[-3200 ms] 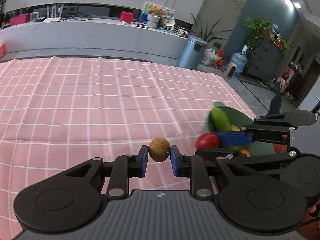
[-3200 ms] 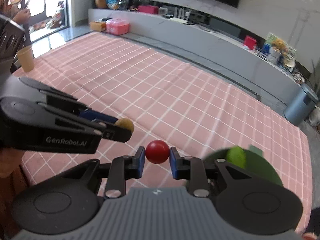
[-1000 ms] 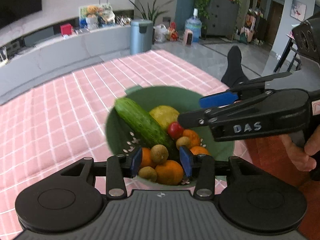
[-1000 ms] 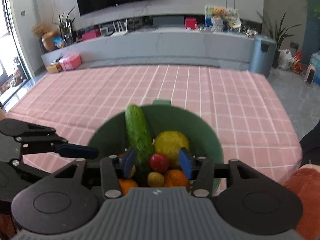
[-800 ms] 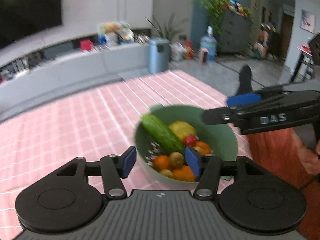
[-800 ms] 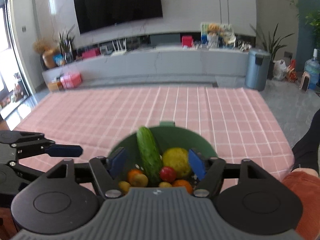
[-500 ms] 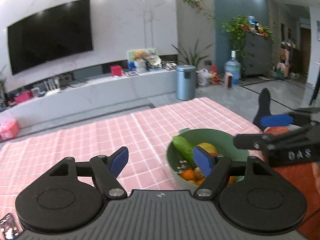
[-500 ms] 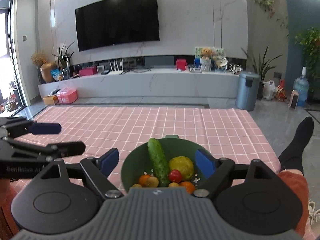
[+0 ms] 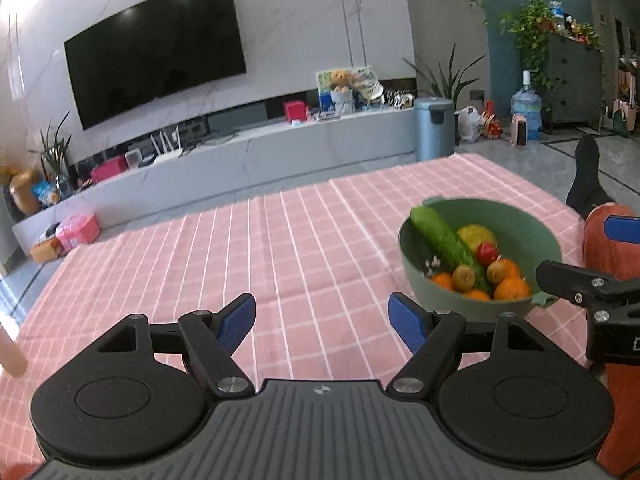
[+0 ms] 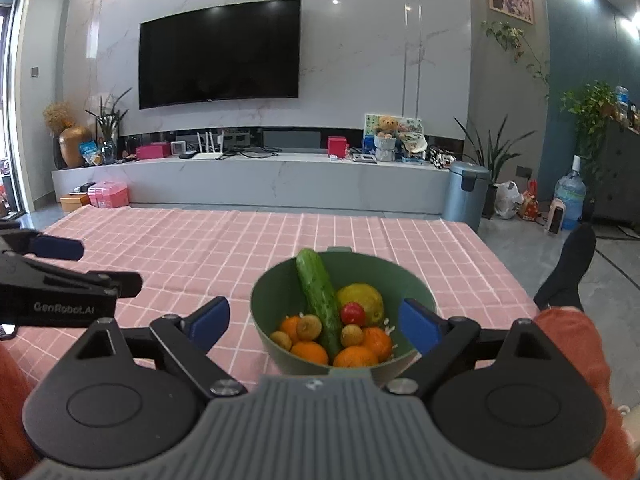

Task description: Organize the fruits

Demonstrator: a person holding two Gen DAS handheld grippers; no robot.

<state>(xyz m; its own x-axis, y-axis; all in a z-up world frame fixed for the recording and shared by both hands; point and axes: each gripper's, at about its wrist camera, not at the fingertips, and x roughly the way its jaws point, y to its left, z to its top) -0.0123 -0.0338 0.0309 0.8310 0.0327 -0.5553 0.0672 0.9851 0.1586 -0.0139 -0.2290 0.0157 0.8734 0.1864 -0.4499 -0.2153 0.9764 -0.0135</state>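
A green bowl [image 10: 280, 292] [image 9: 528, 228] sits on the pink checked cloth [image 9: 280, 248] at its near right. It holds a cucumber [image 10: 318, 292], a yellow lemon [image 10: 362, 296], a red tomato [image 10: 353, 313], several oranges and small brown fruits. My left gripper [image 9: 322, 320] is open and empty, held above the cloth left of the bowl. My right gripper [image 10: 314, 322] is open and empty, held above and in front of the bowl. Each gripper shows at the edge of the other's view.
A person's orange-clad leg [image 9: 600, 232] and dark sock [image 10: 570, 268] lie right of the bowl. Beyond the cloth stand a long grey TV bench [image 10: 260, 184], a blue bin [image 10: 464, 192] and a water jug [image 10: 568, 196].
Both grippers let go of their fruits, the brown one and the red tomato, into the bowl. They then opened wide and drew back and up away from the bowl.
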